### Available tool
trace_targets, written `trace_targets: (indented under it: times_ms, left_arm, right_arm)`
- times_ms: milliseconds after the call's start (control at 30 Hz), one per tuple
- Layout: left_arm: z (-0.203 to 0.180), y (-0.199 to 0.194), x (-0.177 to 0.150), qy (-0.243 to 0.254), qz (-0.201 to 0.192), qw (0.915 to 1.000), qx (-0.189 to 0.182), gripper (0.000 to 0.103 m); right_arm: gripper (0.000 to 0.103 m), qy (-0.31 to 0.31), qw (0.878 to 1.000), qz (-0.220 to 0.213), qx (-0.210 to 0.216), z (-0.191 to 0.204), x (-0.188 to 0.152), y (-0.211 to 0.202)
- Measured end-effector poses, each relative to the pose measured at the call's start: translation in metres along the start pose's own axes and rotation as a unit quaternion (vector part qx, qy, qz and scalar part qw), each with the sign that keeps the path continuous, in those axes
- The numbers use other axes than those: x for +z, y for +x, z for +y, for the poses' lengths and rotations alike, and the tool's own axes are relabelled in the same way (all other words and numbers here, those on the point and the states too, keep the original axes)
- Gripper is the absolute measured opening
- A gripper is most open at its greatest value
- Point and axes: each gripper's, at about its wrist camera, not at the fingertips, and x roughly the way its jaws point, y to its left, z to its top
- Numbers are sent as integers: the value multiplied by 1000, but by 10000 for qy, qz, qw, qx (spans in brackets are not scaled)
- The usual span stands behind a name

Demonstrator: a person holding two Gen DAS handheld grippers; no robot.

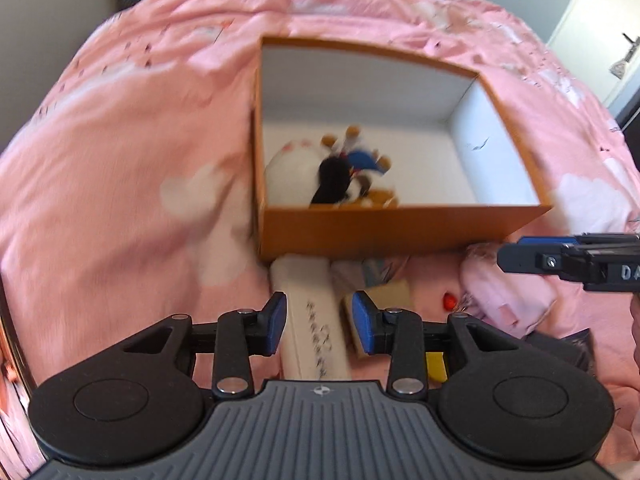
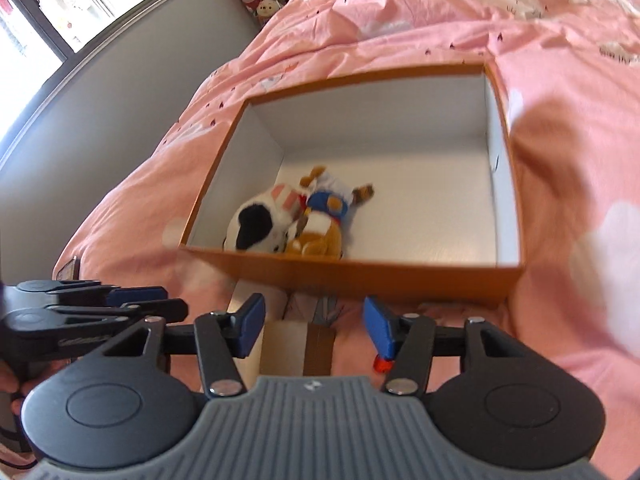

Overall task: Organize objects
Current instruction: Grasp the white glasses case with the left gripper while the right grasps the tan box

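Plush toys (image 2: 296, 220) were seen in the orange box (image 2: 360, 276) on the bed (image 2: 520, 20). The jaws of the left gripper (image 1: 319, 322) and right gripper (image 2: 315, 326) were held open, empty.

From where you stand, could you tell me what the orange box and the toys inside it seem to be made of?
The box looks like stiff cardboard: thin straight walls, matte orange outside, plain white inside. The toys look like soft plush fabric, with a fuzzy surface and rounded stuffed shapes.
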Motion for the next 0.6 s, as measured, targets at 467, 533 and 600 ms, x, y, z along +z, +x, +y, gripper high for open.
trace_targets:
  times_ms: [467,533,600]
  left_arm:
    - [20,56,-27,-383,739,9963,193,56]
    - [22,60,-27,-461,803,9956,148,56]
    - [23,64,-26,-537,876,9947,52,58]
  right_arm:
    - [55,317,9929,1135,135,4,-27,92]
    - [55,403,9905,1305,165,2,-27,104]
    - [56,449,9883,1448,162,-1,-26,113]
